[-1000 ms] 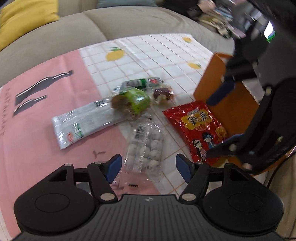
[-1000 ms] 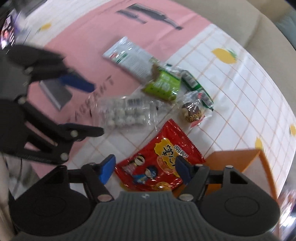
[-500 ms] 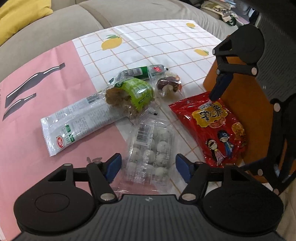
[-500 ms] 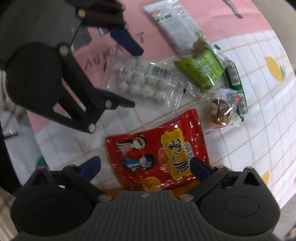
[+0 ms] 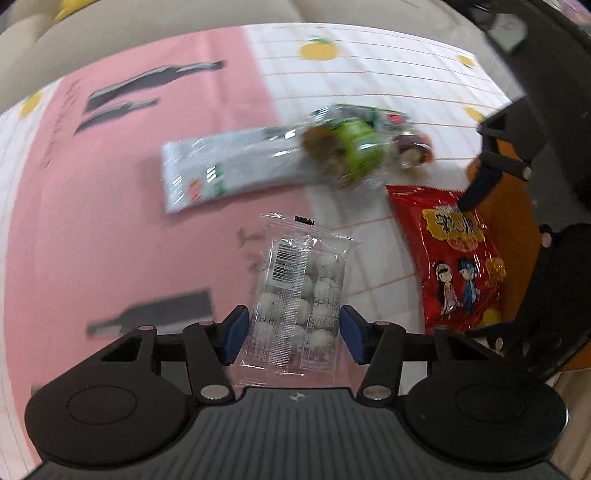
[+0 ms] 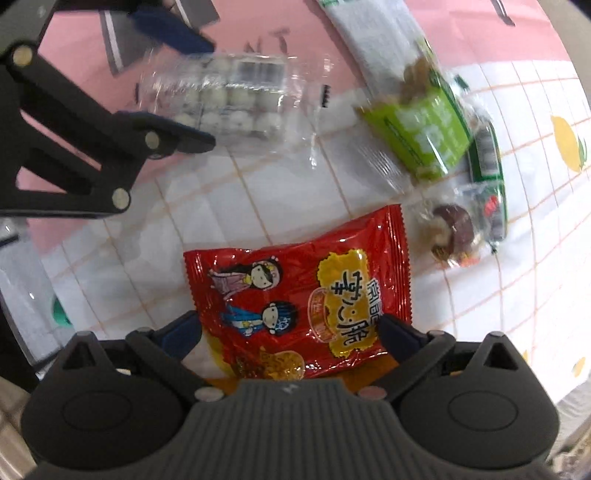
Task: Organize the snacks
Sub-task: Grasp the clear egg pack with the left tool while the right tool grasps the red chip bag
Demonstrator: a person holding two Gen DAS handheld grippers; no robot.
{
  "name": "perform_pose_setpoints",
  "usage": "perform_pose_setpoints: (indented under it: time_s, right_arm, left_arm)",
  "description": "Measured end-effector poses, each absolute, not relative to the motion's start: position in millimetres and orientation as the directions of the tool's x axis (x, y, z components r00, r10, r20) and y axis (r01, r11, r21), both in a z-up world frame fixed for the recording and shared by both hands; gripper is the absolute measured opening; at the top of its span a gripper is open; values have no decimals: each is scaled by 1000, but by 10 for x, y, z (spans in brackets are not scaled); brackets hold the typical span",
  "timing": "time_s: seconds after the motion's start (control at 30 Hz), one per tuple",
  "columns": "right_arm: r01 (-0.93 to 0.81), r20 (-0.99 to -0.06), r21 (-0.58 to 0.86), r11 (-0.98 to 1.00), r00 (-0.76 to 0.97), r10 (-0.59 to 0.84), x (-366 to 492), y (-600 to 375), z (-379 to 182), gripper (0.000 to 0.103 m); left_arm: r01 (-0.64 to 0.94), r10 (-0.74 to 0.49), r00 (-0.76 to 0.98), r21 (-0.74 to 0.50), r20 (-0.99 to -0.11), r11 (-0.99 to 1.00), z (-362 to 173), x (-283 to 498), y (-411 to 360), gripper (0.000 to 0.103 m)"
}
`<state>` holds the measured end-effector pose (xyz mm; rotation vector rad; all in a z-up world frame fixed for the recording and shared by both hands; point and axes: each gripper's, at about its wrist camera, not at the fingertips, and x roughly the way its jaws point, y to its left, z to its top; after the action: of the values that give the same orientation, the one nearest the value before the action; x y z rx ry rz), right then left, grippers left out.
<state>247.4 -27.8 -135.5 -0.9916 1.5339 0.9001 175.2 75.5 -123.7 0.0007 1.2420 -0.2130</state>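
Note:
My left gripper [image 5: 293,330] is closed on a clear pack of white balls [image 5: 299,291], with a blue pad against each side of it; the background is blurred while the pack is sharp. The same pack shows in the right wrist view [image 6: 229,99]. My right gripper [image 6: 291,332] is open, its jaws either side of a red snack bag [image 6: 306,302] lying flat, also seen in the left wrist view [image 5: 458,254]. A green snack pack [image 5: 347,147], a long white-green pack [image 5: 221,170], a small brown-candy pack [image 6: 450,232] and a green tube [image 6: 487,177] lie beyond.
An orange box [image 5: 513,229] stands at the right, beside the red bag. The snacks lie on a pink and white lemon-print cloth [image 5: 110,206] over a beige sofa [image 5: 147,26].
My left gripper has narrowed onto the pack of white balls and swung left with it. My right gripper has come down over the red bag with its jaws wide.

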Motion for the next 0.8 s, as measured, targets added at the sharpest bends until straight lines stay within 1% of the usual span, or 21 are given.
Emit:
perform_pose_setpoints:
  time_s: [0.13,0.33,0.43,0.57,0.7,0.8]
  right_arm:
    - [-908,-992,88,411,-117,-47,2421,-100,-1276,97]
    - [-877,-996,77,474,-41,85,2306,164,-1205,97]
    - [-873,-989,56,485,19,149,2188,274,-1183,98]
    - [-858,-980,14,514,89,176,2019,307,-1160,98]
    - [-769,-966,70,636,108,237,1897,54,-1018,100]
    - [-650,-942,124,749,160,295,1807,-163,-938,100]
  left_arm:
    - [44,-131,311,-123,-941,991,-1223,1620,973,62]
    - [-109,-87,311,-127,-946,986,-1206,1469,1360,62]
    - [-145,-113,318,-166,-941,975,-1193,1400,1467,62]
    - [-169,-133,335,-199,-933,965,-1194,1397,1536,62]
    - [-182,-142,347,-215,-927,960,-1191,1382,1561,62]
    - [-191,-148,352,-226,-924,955,-1183,1350,1567,62]
